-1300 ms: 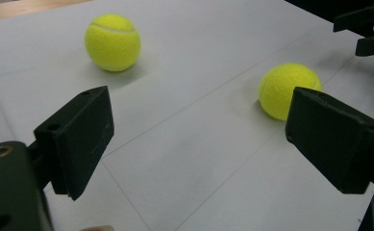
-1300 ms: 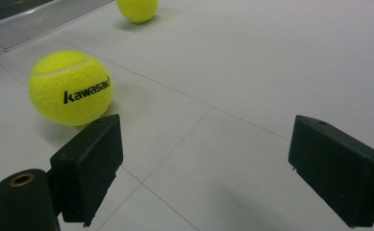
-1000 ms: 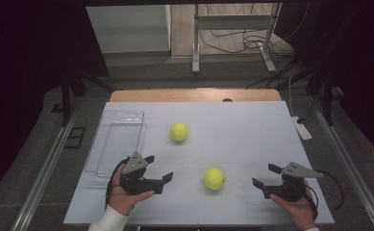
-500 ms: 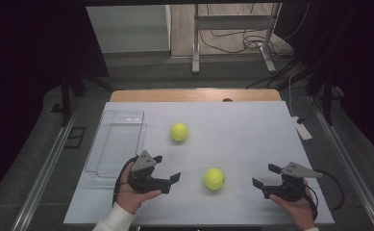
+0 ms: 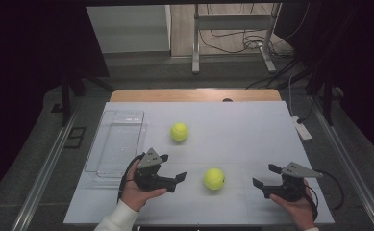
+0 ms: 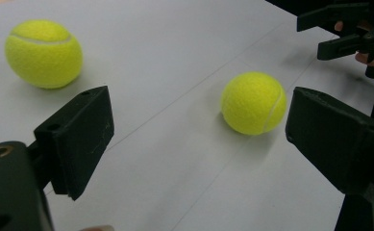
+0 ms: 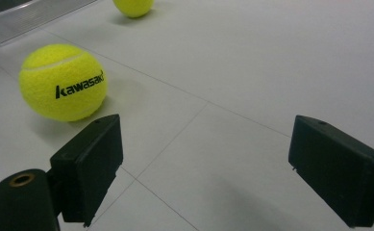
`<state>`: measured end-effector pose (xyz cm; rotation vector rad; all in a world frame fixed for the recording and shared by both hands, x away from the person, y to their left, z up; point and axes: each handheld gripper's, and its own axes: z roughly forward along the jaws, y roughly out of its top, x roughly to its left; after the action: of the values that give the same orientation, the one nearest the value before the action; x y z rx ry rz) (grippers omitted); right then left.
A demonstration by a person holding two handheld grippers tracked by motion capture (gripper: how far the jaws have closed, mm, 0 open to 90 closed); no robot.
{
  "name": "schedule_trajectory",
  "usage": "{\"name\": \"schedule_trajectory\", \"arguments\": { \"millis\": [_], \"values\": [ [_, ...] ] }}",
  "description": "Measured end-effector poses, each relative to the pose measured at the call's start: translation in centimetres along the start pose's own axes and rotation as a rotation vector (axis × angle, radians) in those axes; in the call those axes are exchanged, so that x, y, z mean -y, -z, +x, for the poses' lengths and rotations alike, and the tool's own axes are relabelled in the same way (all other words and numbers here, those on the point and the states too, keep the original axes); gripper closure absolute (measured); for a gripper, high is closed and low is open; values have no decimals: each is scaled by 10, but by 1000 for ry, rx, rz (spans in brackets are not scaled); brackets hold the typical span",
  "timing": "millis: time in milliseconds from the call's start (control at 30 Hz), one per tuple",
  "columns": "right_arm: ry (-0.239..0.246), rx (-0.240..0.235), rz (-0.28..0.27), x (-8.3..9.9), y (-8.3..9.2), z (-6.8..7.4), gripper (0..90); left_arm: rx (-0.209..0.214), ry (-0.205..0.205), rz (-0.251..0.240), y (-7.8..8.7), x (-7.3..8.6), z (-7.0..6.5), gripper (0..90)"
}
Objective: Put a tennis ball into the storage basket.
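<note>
Here, left gripper (image 5: 174, 171) jaws wide, near ball (image 5: 214, 178) just beyond, open table (image 5: 252, 130) around

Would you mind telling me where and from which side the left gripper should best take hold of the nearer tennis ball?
Probably across the middle of the nearer tennis ball, coming in level from its left, where the open left gripper already points. It is round, so the widest girth seats best, and it lies free on the table, well apart from the far ball.

Between the tongs: near ball (image 5: 214, 178) sits alone on bare tabletop (image 5: 252, 134).
Left edge: clear tray (image 5: 116, 144).
Behind: far ball (image 5: 179, 131), well apart.
</note>
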<state>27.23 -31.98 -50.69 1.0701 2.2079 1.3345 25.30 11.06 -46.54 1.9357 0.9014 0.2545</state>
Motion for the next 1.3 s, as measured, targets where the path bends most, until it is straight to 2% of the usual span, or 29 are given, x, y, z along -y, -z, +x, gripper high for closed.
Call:
{"name": "schedule_trajectory", "arguments": {
  "millis": [367, 1300],
  "values": [
    [3, 0, 4, 0, -1, 0, 124, 17, -11, 25, -9, -3, -4, 106],
    [9, 6, 15, 0, -2, -1, 124, 110, -29, 102, -47, -11, -22, 95]
  ]
}}
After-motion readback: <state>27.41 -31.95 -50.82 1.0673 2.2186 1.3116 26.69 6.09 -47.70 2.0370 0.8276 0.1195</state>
